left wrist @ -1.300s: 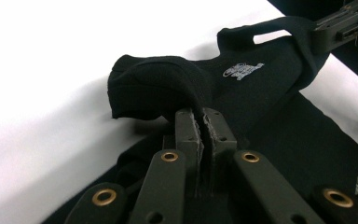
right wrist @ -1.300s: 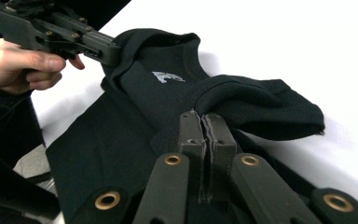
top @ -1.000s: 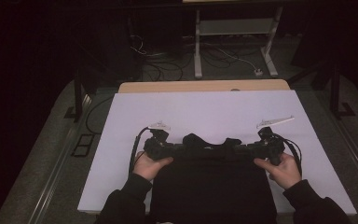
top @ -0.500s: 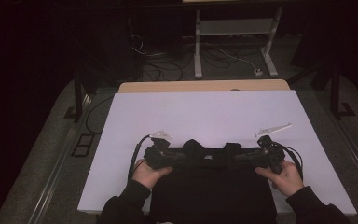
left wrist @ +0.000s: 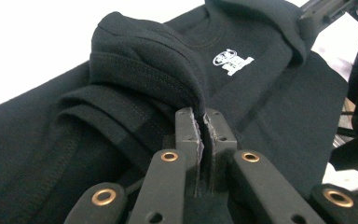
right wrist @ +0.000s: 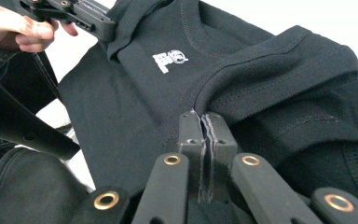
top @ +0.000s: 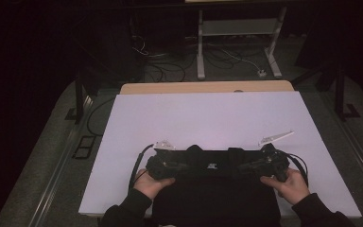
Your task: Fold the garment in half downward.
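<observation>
A black T-shirt [top: 212,189] with a small white neck print [top: 211,166] lies at the near edge of the white tabletop [top: 208,118], its collar end stretched between my two grippers. My left gripper [top: 163,165] grips the left shoulder; in the left gripper view it [left wrist: 203,114] is shut on a bunched fold of the T-shirt [left wrist: 135,70]. At the right shoulder is my right gripper [top: 264,163]; the right gripper view shows it [right wrist: 200,116] shut on a fold of the T-shirt [right wrist: 279,70]. The print [right wrist: 169,60] lies between them.
A wooden strip [top: 208,87] borders the tabletop's far edge. Beyond it stand a metal frame [top: 236,33] and loose cables [top: 227,59] on the dark floor. Bare white surface stretches ahead of the shirt. A black post [top: 79,97] stands at the left.
Both hands have drawn the shirt's collar end toward the near edge, the left one more. The stretched top edge now lies straighter and lower on the table.
</observation>
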`<action>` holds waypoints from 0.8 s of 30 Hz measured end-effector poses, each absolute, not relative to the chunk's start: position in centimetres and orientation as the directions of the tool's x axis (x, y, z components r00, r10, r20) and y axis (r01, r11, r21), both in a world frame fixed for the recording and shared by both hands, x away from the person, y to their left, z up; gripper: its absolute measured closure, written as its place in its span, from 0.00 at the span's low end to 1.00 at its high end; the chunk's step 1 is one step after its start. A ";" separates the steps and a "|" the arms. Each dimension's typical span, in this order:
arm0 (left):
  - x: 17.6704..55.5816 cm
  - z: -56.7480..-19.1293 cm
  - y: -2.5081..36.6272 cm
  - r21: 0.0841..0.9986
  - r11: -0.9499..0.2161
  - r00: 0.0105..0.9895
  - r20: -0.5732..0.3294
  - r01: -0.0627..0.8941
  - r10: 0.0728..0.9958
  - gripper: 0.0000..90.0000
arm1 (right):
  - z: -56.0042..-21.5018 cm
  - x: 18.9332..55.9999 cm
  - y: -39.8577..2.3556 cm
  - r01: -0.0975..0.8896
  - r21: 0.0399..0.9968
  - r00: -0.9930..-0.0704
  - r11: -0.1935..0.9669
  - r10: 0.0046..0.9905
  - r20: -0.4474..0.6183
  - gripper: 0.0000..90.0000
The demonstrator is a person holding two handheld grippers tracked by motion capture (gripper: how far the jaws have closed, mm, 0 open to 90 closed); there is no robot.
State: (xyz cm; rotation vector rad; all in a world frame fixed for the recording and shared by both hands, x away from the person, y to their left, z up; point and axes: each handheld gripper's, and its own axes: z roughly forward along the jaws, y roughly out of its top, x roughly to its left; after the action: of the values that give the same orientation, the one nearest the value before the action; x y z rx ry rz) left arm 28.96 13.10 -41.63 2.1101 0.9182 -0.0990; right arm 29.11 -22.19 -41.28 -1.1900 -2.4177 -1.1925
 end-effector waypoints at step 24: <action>27.1 -41.9 13.3 0.634 -0.419 0.733 -0.375 0.649 0.568 0.94 | -41.7 27.7 -22.4 0.730 0.566 -0.671 0.382 0.558 0.489 0.95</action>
State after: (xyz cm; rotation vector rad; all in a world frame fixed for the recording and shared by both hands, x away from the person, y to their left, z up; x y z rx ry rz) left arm 27.09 13.32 -41.89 2.1278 0.9163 -0.1287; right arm 27.70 -22.41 -41.71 -1.1486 -2.4234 -1.1619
